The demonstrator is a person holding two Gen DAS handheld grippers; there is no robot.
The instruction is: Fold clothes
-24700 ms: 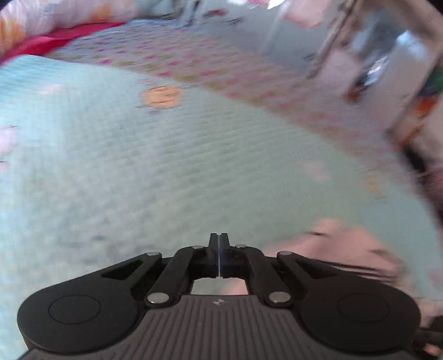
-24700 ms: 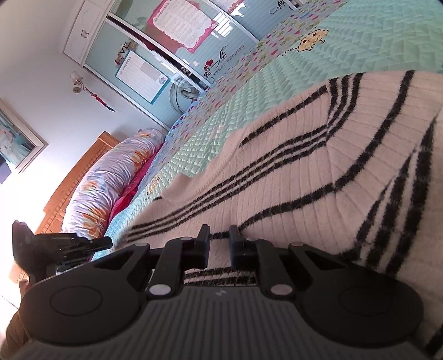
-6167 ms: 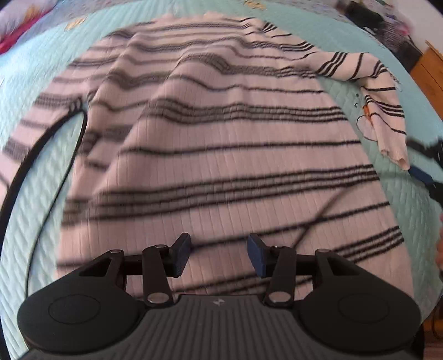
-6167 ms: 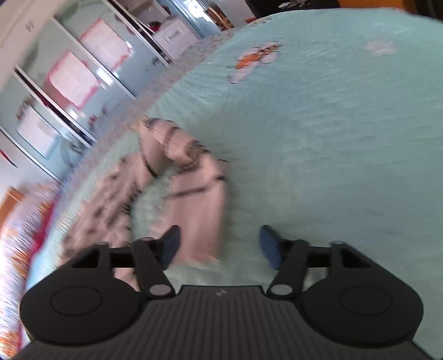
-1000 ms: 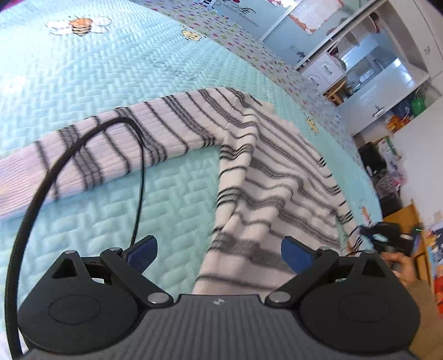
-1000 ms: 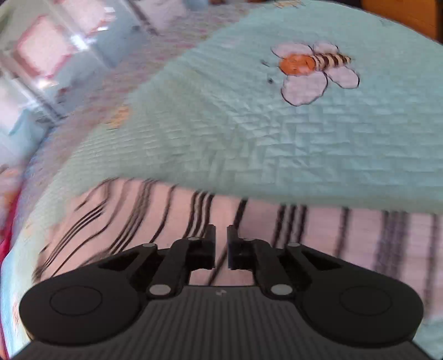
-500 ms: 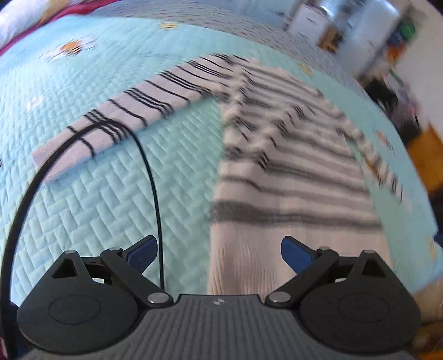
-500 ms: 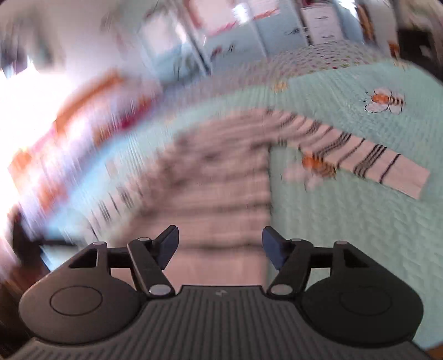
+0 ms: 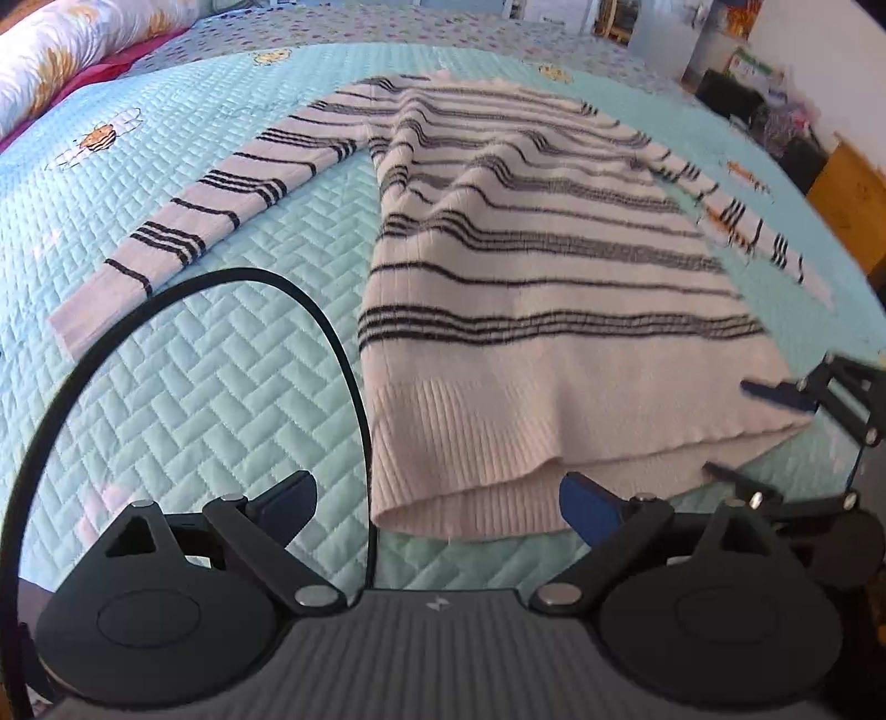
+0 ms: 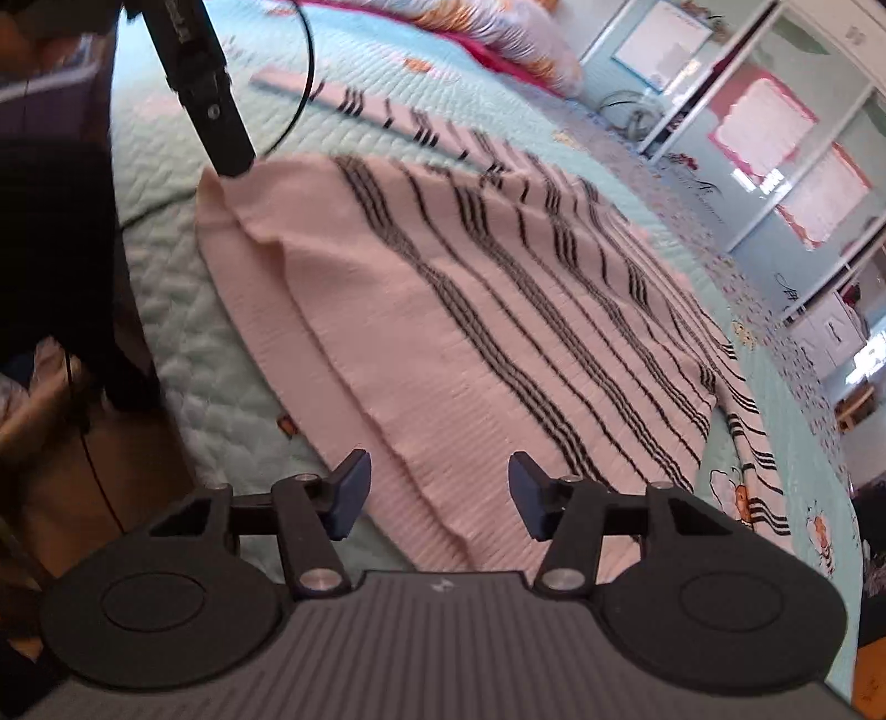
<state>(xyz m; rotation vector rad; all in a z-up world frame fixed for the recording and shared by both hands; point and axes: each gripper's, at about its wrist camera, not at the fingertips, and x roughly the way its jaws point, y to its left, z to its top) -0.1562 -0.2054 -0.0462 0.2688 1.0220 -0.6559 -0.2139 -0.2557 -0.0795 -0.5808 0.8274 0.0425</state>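
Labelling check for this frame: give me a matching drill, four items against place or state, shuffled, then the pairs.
Column one:
1. white knit sweater with dark stripes
2. black cable
3. left gripper
4. floral pillow

Column two:
A. arcs over the aqua quilted bedspread
B. far left bed edge
C. spread flat, sleeves out
D. open over the hem corner

Pairs: 1-C, 2-A, 3-D, 4-B

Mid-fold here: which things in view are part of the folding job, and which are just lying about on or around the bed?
Part of the job:
- striped sweater, spread flat on the quilt
- left gripper, jaws open over the hem
- right gripper, jaws closing, pads off the cloth

Just lying about:
- floral pillow
- black cable
- wardrobe doors
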